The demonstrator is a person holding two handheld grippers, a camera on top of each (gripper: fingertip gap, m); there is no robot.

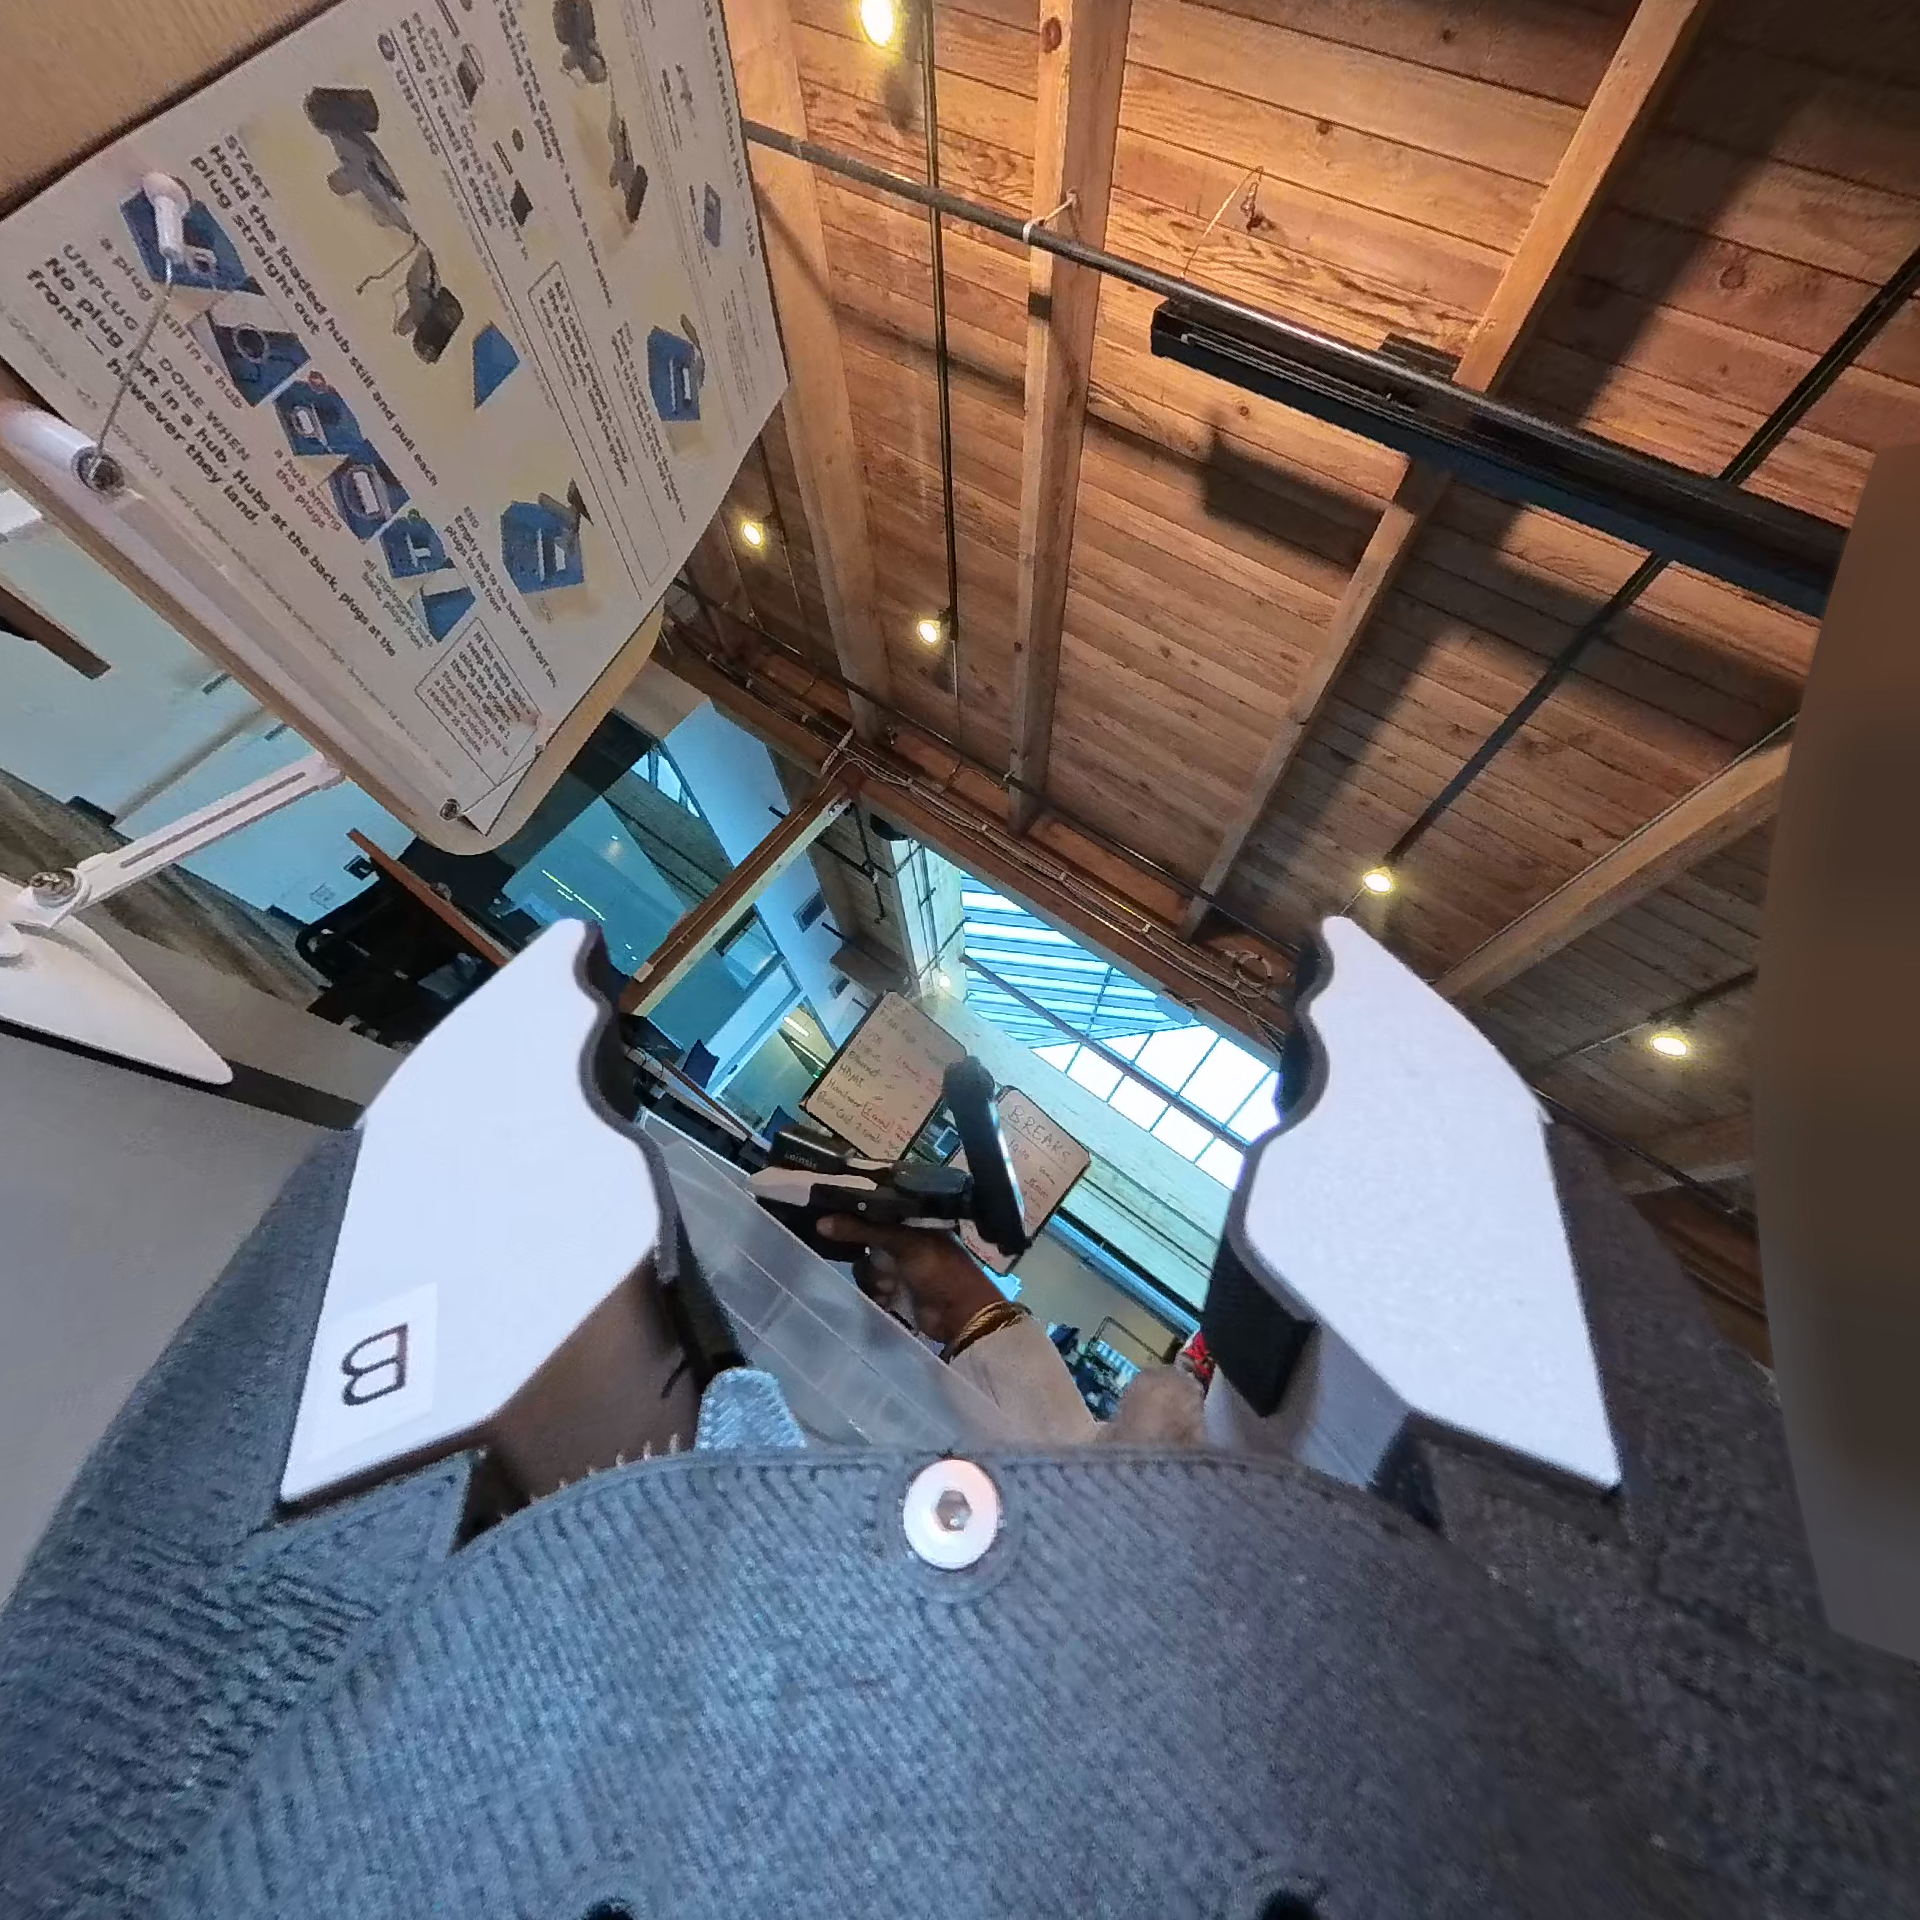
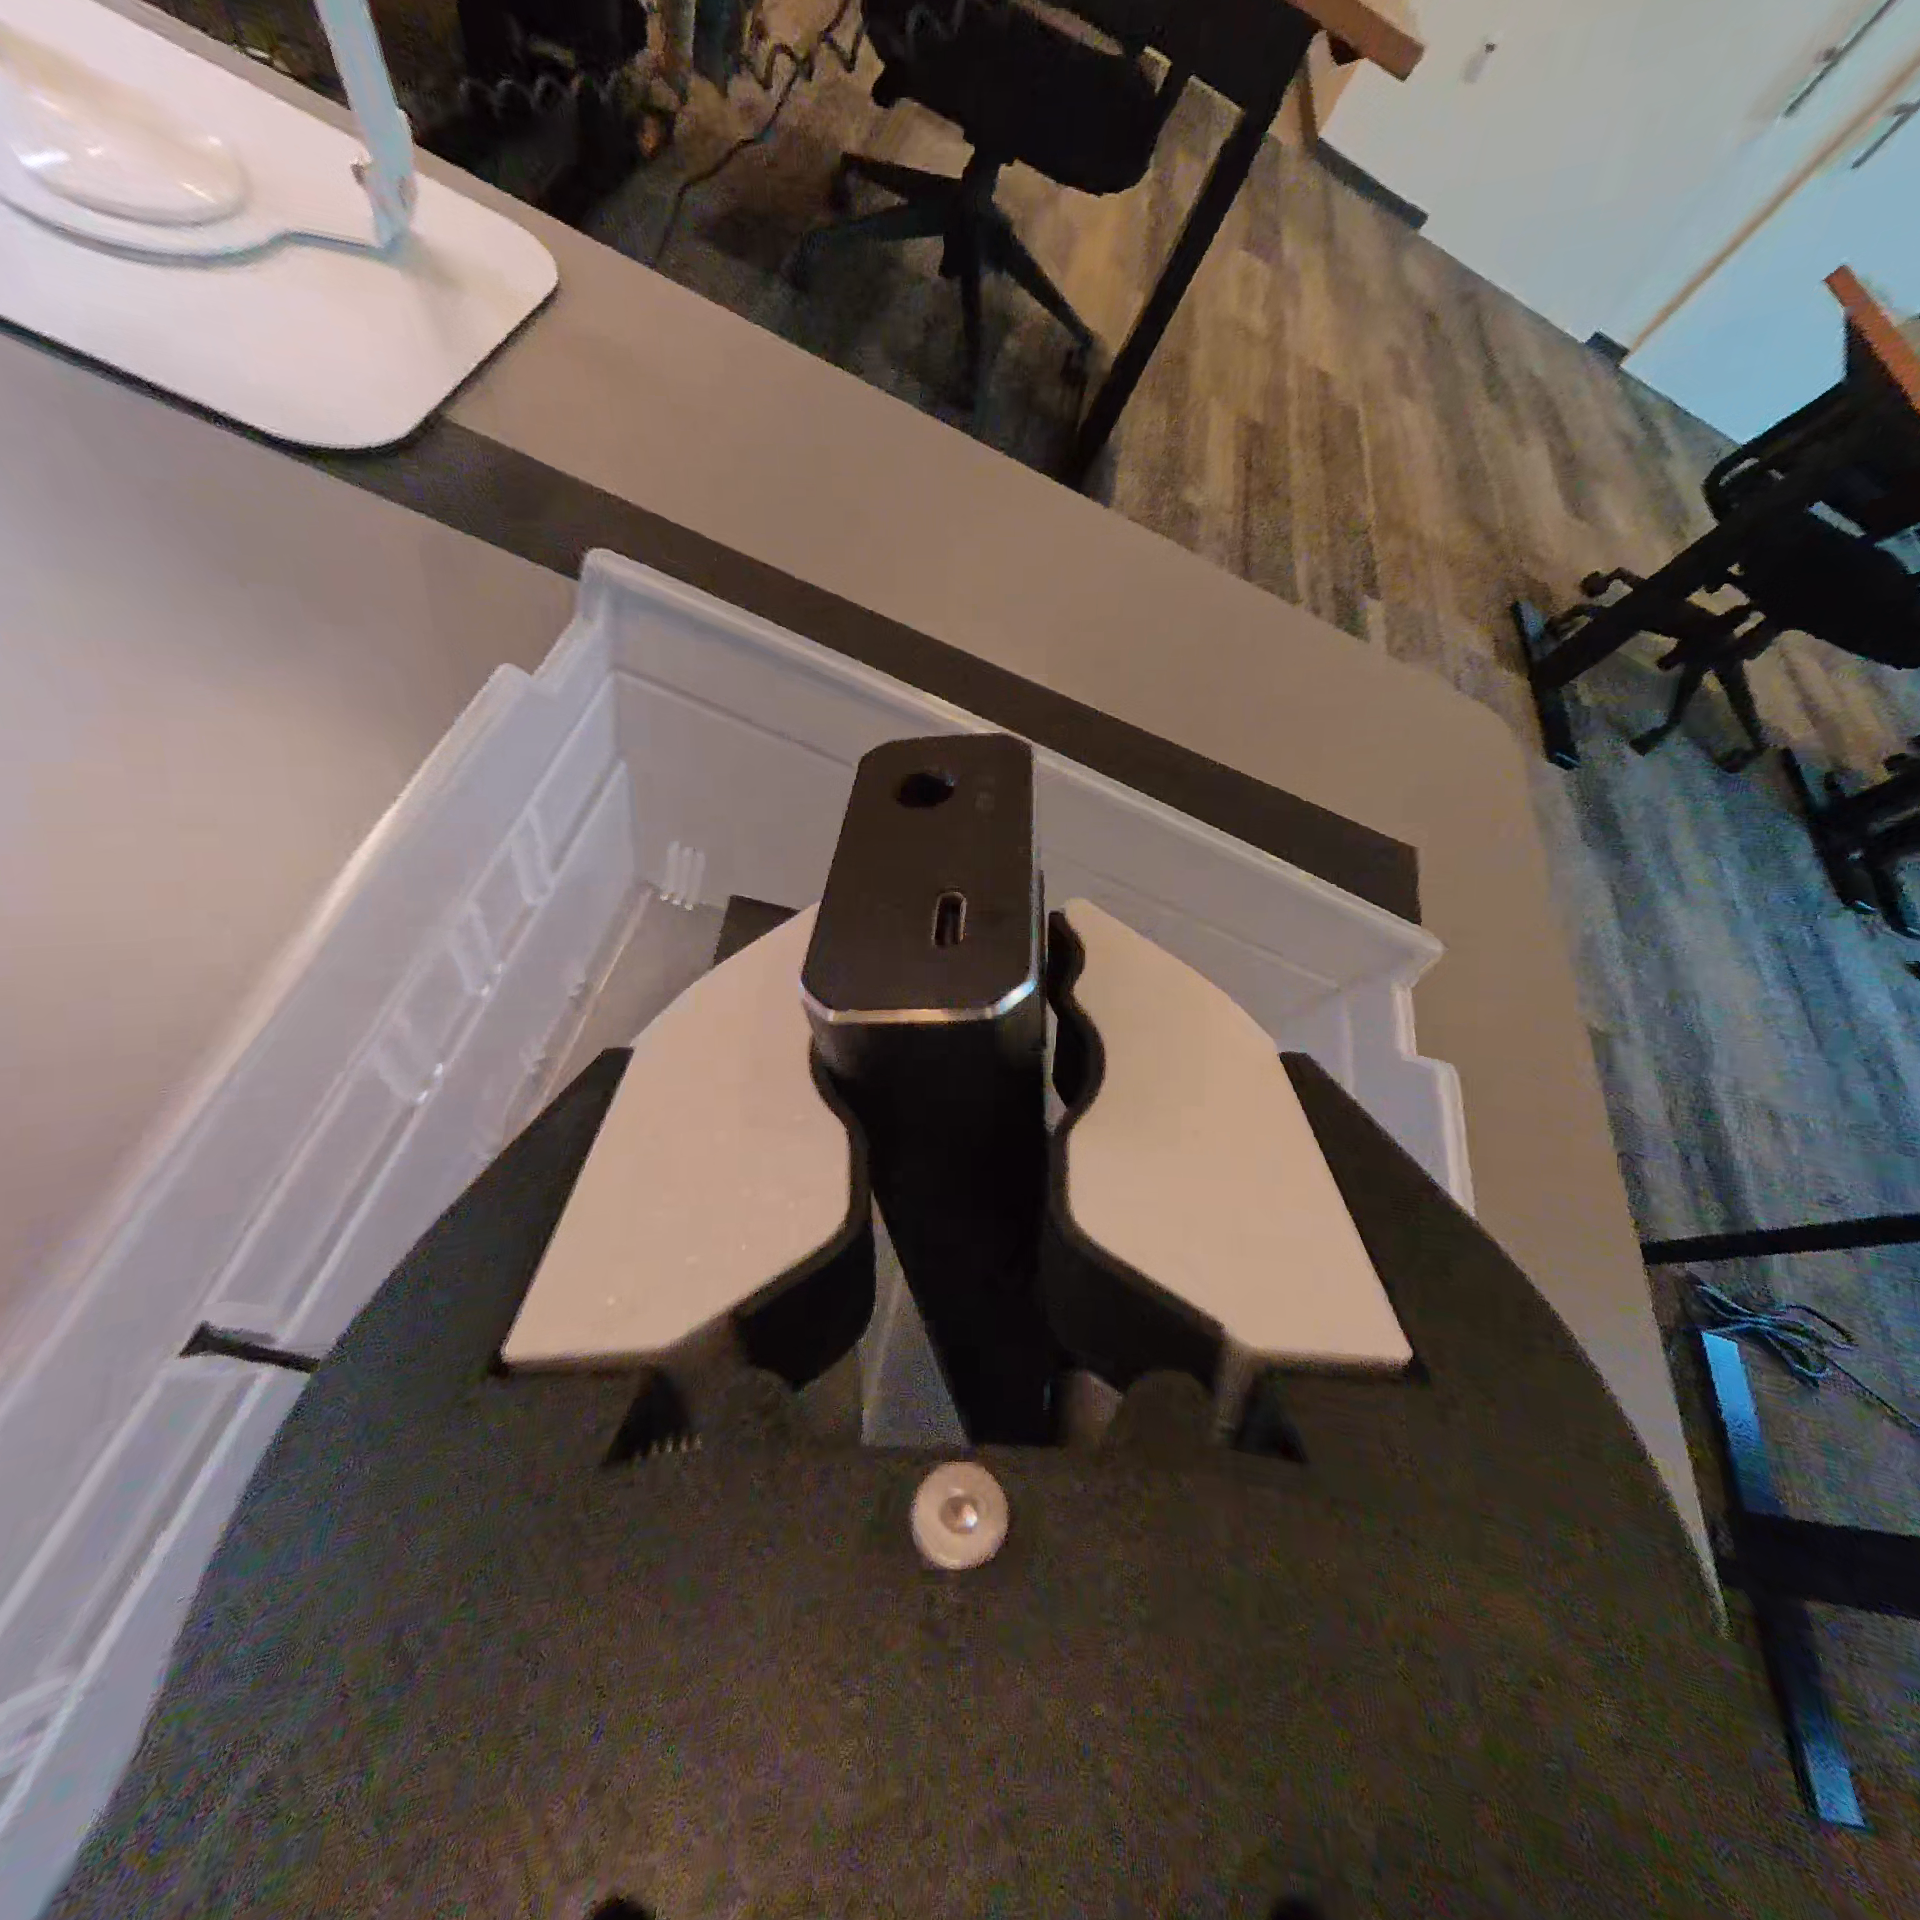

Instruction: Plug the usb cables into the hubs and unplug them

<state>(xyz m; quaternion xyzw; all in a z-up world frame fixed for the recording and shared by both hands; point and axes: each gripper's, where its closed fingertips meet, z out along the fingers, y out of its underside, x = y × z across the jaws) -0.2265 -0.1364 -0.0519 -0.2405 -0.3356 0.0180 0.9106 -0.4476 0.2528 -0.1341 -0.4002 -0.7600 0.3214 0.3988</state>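
My right gripper [image 2: 951, 1039] is shut on a black hub [image 2: 935, 894], which stands end-up between the fingers with a small port and a round hole on its end face. It is held above a clear plastic bin [image 2: 499, 935] on the grey table [image 2: 208, 623]. My left gripper [image 1: 956, 956] is open and empty and points up toward the wooden ceiling. Between its fingers, farther off, a hand holds the right gripper [image 1: 894, 1195] with the black hub [image 1: 982, 1153] sticking up. No USB cable is in view.
A printed instruction board [image 1: 447, 343] hangs on a white arm at upper left. The arm's white base [image 2: 312, 301] sits on the table at the back left. The table edge lies just past the bin, with black chairs [image 2: 997, 156] on the floor beyond. Tip to tip, the grippers are about 45 cm apart.
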